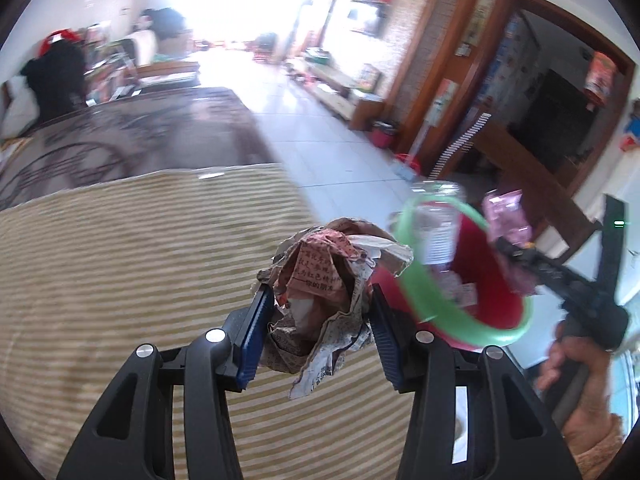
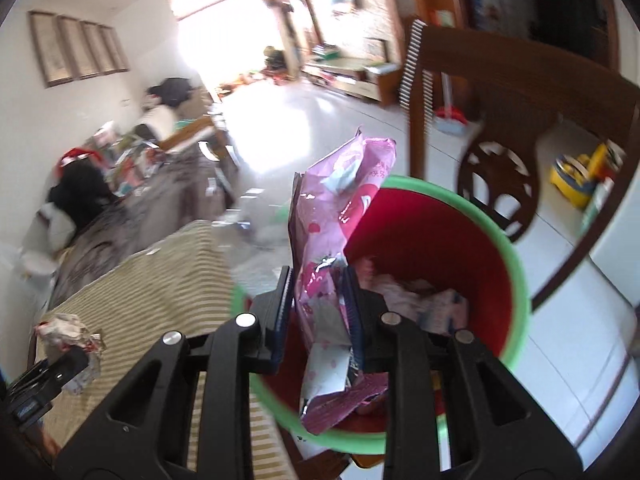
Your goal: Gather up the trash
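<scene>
Over the red bin [image 2: 436, 240] w/ green rim, we hold a pink wrapper [image 2: 340, 248] upright in R gripper [image 2: 318, 312], nearer than L gripper [image 1: 316, 328] clamping crumpled newspaper [image 1: 320, 280] beside it.

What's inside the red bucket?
The bucket holds crumpled paper and wrappers and a clear plastic bottle. The pink wrapper held over it hides the rest, including the bottom.
</scene>
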Available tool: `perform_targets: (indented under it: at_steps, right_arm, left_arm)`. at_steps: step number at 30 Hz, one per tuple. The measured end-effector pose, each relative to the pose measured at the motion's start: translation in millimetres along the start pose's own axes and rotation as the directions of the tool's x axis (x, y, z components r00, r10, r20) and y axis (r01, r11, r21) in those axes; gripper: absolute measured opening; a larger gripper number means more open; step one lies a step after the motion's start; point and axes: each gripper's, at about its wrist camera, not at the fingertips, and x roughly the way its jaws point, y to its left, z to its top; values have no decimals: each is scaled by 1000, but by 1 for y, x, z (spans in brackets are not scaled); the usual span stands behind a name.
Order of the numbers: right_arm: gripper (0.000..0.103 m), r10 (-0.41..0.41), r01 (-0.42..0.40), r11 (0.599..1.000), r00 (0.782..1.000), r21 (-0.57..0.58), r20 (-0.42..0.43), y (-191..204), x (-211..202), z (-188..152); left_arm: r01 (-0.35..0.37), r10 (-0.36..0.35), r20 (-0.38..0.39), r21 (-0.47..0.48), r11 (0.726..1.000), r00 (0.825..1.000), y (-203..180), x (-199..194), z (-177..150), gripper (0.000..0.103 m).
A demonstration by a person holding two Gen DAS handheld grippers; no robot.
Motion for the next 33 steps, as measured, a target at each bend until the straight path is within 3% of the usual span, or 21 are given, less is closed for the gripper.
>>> perform_targets:
  at_steps: [1,2,3,7,10,12,16,19,24,28,33]
  right_arm:
    - [44,-23,23,1000,1000,17,-1,-3,1,0]
    - [72,-66,65,997,998,47,17,-7,-1,0]
    - [89,-98,95,993,994,68,43,-15,-5,3]
    - [90,-255,214,957,943,198,215,-32,-35,9]
    - [93,-365,241,899,874,366,321,-55,-62,2]
    - [93,-408,244,871,844,427,348,-68,-71,0]
    - [93,-465,262,838,802,479,374,-70,-81,-5]
    - [95,-462,268,848,795,457,393,-61,-81,-2]
    - [98,-409,258,895,799,363,441,-24,-80,3]
    - [98,-331,243,940,811,238,483,22,-76,7]
    - [98,-191,199,979,847,37,496,94,-68,1]
  left_arm:
    - [25,-25,0,14,1000,1000,-8,3,2,46]
    - [66,-65,-3,39,997,998,-24,9,6,46]
    - [89,-89,-6,55,995,996,-33,12,7,46]
    - [188,-185,-36,138,972,982,-77,31,13,46]
    - [251,-244,-65,160,955,968,-103,49,18,46]
    - [291,-280,-85,157,944,956,-118,61,22,46]
    - [293,-278,-109,163,942,954,-134,78,26,71]
    - [301,-291,-82,158,941,953,-127,68,25,74]
    - [229,-232,-4,178,957,973,-94,33,26,80]
    - [144,-157,83,144,979,984,-38,-12,21,87]
    - [-41,31,149,62,997,988,54,-66,9,92]
